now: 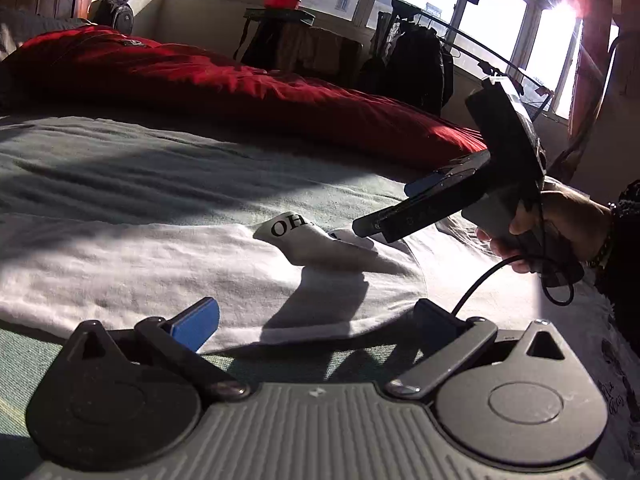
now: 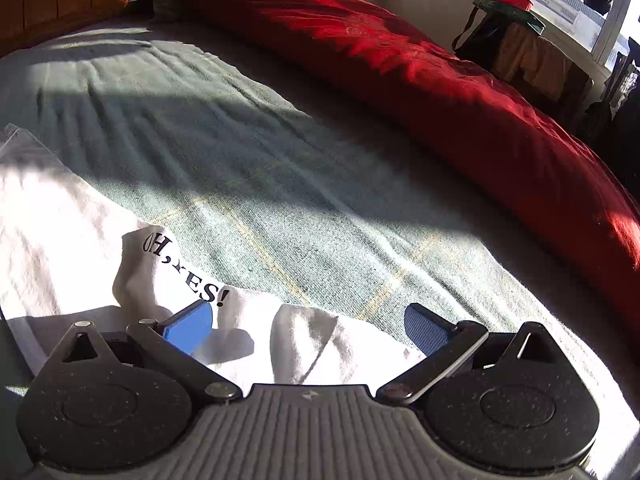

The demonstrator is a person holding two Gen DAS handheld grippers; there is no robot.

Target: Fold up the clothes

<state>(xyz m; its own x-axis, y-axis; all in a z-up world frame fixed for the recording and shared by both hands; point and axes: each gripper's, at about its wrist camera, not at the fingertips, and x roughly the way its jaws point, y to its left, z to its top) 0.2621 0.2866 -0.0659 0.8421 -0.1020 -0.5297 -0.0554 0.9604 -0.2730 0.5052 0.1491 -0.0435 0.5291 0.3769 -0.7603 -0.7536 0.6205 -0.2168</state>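
Note:
A white T-shirt (image 1: 140,256) lies spread on the bed, sunlit. One raised fold (image 1: 296,236) of it is turned up and shows black letters; in the right wrist view this fold (image 2: 160,268) reads "OH, YES!". My left gripper (image 1: 316,322) stands open at the shirt's near edge, nothing between its blue pads (image 1: 196,324). My right gripper (image 1: 390,208), held by a hand (image 1: 532,232), hovers just right of the fold and points at it. In its own view the right gripper (image 2: 310,328) is open above the shirt's (image 2: 60,220) edge, holding nothing.
A grey-green blanket (image 2: 260,168) covers the bed under the shirt. A red duvet (image 1: 240,88) lies bunched along the far side. Beyond it are a small table with a red bowl (image 1: 282,0), a clothes rack (image 1: 420,60) and bright windows. A cable (image 1: 480,276) trails from the right gripper.

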